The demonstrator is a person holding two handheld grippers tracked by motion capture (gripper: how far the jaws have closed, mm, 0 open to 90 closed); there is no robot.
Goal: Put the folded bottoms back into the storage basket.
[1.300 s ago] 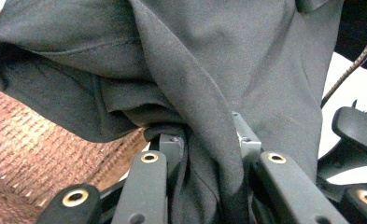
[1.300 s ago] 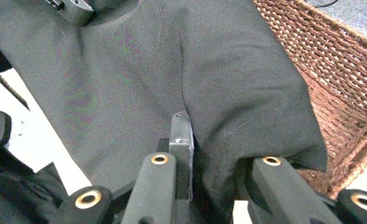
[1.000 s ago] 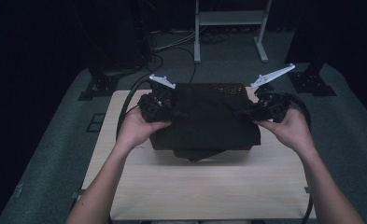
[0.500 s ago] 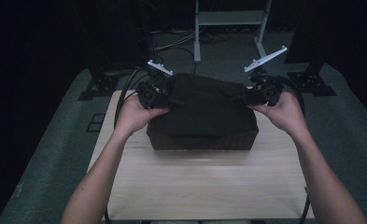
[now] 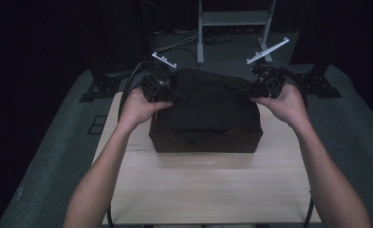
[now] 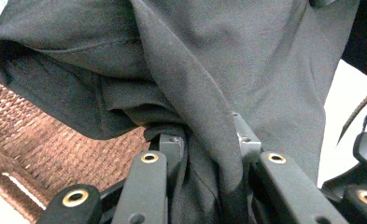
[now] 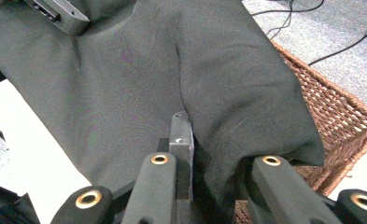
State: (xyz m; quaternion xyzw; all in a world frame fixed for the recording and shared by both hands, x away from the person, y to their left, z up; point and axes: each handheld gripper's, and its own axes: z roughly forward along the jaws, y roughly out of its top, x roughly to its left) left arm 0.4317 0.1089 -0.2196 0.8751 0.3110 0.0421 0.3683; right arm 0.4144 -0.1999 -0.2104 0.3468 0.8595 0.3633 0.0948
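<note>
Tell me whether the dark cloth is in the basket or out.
Partly in: the dark cloth hangs from both grippers' fingers, and its lower part sits inside the wicker basket.

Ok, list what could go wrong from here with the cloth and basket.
1. Each gripper, left and right, pinches only a small fold of the dark cloth; it might slip out under a tug.
2. The cloth hangs over the wicker basket rim and may catch on the weave.
3. Uneven lowering could leave an end draped outside on the table.

Lab: dark room, metal stand [image 5: 234, 19], floor cables [image 5: 179, 42]
</note>
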